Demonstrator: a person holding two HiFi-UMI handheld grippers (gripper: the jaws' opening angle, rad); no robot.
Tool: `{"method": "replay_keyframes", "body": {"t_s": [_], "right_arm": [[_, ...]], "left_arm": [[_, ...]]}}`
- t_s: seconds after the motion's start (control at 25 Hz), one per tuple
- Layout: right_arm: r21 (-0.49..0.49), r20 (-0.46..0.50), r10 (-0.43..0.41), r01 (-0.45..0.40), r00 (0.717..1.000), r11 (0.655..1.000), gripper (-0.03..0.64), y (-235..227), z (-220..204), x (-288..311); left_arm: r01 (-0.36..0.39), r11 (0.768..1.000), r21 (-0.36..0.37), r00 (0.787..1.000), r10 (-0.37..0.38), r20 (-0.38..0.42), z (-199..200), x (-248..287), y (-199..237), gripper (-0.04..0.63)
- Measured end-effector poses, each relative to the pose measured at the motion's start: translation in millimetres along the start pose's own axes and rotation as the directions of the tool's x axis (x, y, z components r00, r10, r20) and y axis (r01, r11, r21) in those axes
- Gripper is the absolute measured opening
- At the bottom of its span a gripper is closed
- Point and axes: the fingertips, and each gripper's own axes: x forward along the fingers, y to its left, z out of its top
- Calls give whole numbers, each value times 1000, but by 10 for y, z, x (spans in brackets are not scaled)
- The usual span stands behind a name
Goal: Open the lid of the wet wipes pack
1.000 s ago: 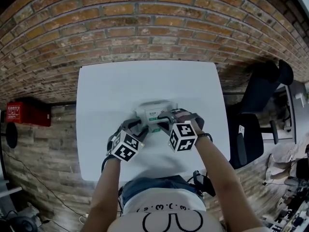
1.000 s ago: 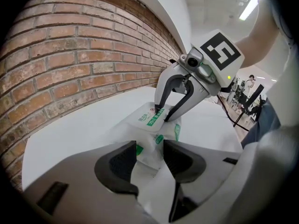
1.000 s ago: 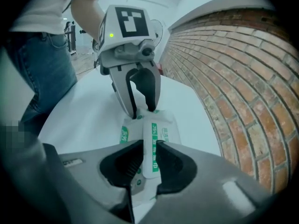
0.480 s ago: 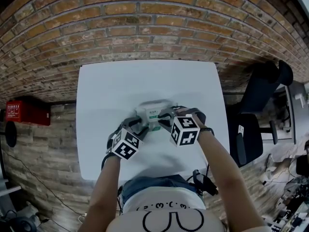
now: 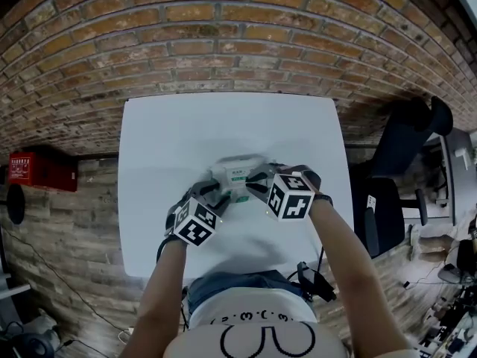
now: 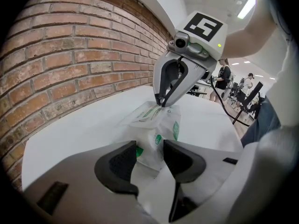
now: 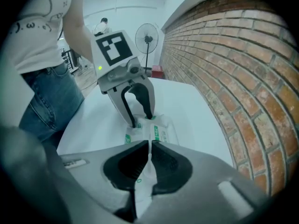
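The right gripper (image 5: 256, 180) has rolled slightly, jaws closing on a thin white lid edge (image 7: 149, 158) — the soft white-and-green plastic wet wipes pack (image 5: 235, 174) lies lengthwise between both grippers, the left gripper (image 5: 218, 195) pinching its other end.

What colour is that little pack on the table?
White with green markings; the wet wipes pack shows best in the left gripper view.

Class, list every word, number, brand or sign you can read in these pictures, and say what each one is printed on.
Nothing reads clearly.
Wet wipes pack: green print and logos, too small and blurred.
Red box by the brick wall: white label, too small.
T-shirt: dark curved marks, not readable as words.
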Motion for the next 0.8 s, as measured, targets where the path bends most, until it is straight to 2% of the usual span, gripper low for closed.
{"method": "replay_keyframes", "body": {"t_s": [0.36,0.8], "right_arm": [[31,38,-73,71,997,997,15,-257,110,-133],[88,22,-276,274,961,958,25,-820,103,-76]], "left_arm": [[4,1000,-5,1000,-4,-3,-7,-4,8,179],[-8,1000,-9,1000,8,-1,3,-3,0,179]]}}
